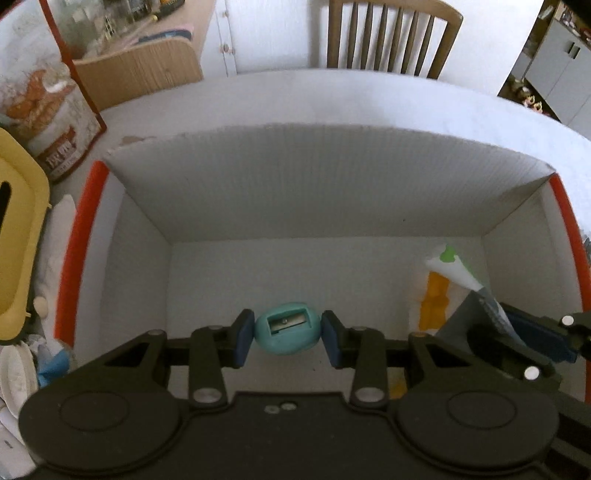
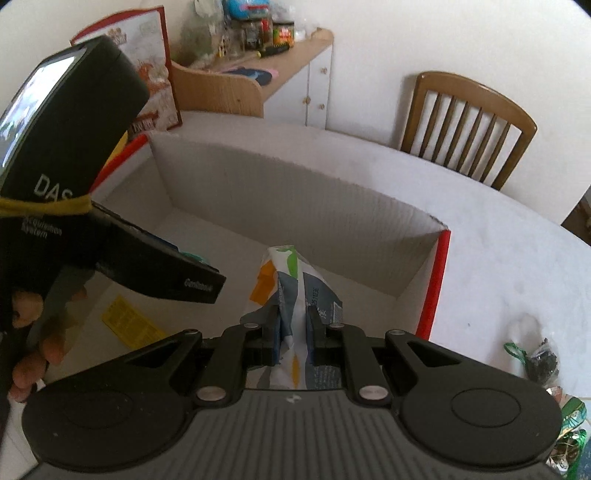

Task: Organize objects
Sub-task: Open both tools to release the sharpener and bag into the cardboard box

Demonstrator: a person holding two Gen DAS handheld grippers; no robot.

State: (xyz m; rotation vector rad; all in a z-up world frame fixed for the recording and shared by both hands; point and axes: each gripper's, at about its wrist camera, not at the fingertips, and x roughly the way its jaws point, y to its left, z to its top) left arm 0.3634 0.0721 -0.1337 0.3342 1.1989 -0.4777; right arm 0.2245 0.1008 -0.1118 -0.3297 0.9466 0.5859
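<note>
While the teal egg-shaped pencil sharpener [image 1: 285, 328] sits pinched between the blue pads of the left gripper [image 1: 287, 334], its blade slot faces the camera and it hangs inside the open white cardboard box [image 1: 325, 184], just above the box floor, near the middle of the nearer half. To its right in the left wrist view, a crumpled printed packet [image 1: 458, 271] with white, green, orange and grey-blue patches stands against the right wall of the same box, and the right gripper [image 2: 291, 332] is clamped narrowly on it, the pads pressing the packet's folded middle so that its top pokes up past the fingertips. From the right wrist view, the packet [image 2: 291, 288] is low in the box, its lower end close to or on the floor; I cannot tell which. A yellow label [image 2: 127, 319] lies flat on the box floor toward the near left. The box has red outer edges [image 2: 437, 280] and rests on a white table [image 1: 369, 99]. A person's hand [image 2: 33, 332] grips the left tool's handle. Outside the box on the left are a yellow container [image 1: 18, 236] and a red-bordered printed carton [image 1: 48, 110]; a wooden chair [image 1: 391, 33] stands at the far side of the table
</note>
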